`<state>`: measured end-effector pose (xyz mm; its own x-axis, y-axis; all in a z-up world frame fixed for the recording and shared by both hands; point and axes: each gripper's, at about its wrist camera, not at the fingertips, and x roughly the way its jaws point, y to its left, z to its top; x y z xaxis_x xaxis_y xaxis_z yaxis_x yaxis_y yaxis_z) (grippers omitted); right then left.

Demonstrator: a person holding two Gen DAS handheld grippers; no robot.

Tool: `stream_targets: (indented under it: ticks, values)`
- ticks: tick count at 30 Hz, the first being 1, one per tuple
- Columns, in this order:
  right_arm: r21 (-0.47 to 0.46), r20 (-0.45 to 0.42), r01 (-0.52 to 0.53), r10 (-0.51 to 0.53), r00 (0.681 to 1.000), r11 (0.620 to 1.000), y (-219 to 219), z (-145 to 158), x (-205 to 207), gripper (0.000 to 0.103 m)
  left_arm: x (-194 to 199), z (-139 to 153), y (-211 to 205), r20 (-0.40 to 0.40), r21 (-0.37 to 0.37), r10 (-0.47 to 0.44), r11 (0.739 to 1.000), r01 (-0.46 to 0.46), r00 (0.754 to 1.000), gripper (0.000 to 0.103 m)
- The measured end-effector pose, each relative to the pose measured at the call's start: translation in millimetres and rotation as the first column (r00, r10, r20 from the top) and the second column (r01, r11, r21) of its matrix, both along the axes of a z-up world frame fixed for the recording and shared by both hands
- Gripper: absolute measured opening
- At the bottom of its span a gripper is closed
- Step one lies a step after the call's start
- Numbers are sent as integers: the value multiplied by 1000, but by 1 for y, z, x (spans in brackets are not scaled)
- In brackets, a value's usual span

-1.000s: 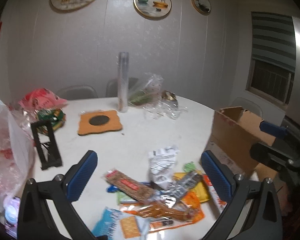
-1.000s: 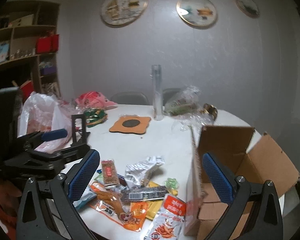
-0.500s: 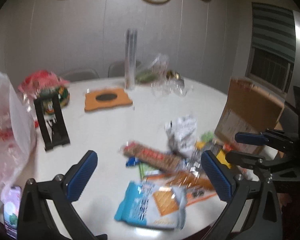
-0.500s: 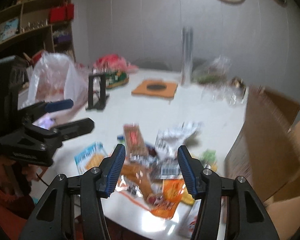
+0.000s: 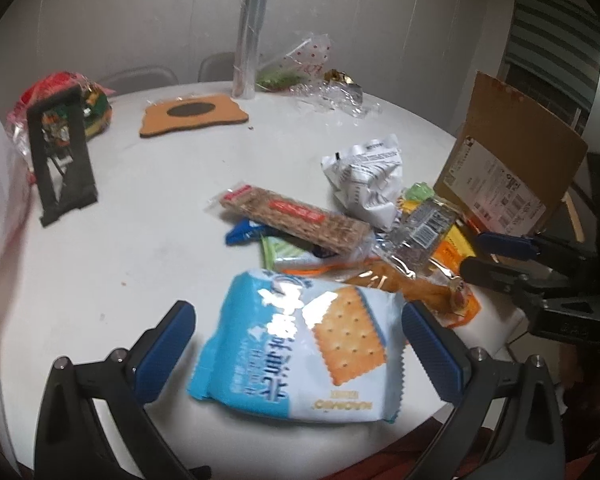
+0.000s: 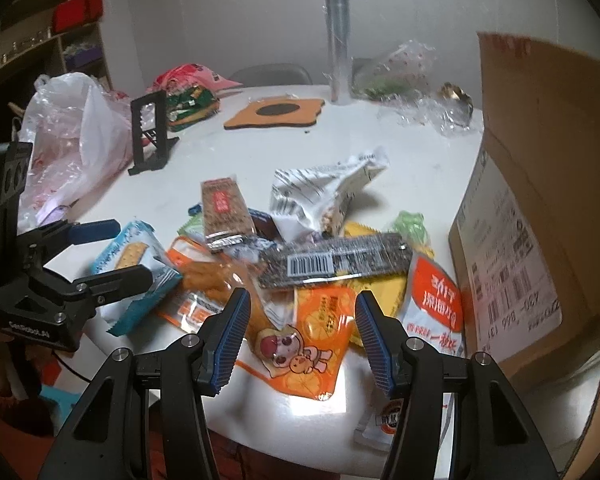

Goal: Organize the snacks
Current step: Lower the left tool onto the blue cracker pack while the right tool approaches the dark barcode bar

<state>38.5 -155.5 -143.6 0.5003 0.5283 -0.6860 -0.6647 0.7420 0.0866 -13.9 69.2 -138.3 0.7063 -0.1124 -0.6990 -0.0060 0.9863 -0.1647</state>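
At the table's [image 5: 120, 240] near edge the blue cracker packet [image 5: 300, 352] is straddled by the released left gripper [image 5: 296, 332] — untouched. Rightward, the orange pouch [image 6: 312, 340] is framed by the half-closed, empty right gripper [image 6: 300, 336]; the cardboard box [image 6: 540, 200] awaits — closing is needed next.

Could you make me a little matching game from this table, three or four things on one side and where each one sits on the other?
Things:
1. cracker pack
2. cardboard box
3. orange mat
4. black stand

Places:
a. far side of the table, beside the tall clear roll
b. between the left gripper's open jaws
c. left part of the table, near the plastic bags
d. right edge of the table, next to the snack pile

Pairs: 1-b, 2-d, 3-a, 4-c
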Motion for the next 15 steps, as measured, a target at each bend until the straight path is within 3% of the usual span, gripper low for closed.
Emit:
stream_targets:
  ticks: [11,15]
  values:
    - [17,-25,-8,9,1000,1000,5,-5,7,51,-7,-4,-3,-28,-15,-54,998,53,998,102]
    - [15,-40,-6,6,999,1000,8,-6,9,52,-9,-5,-7,-32,18,-80,997,80,996,102]
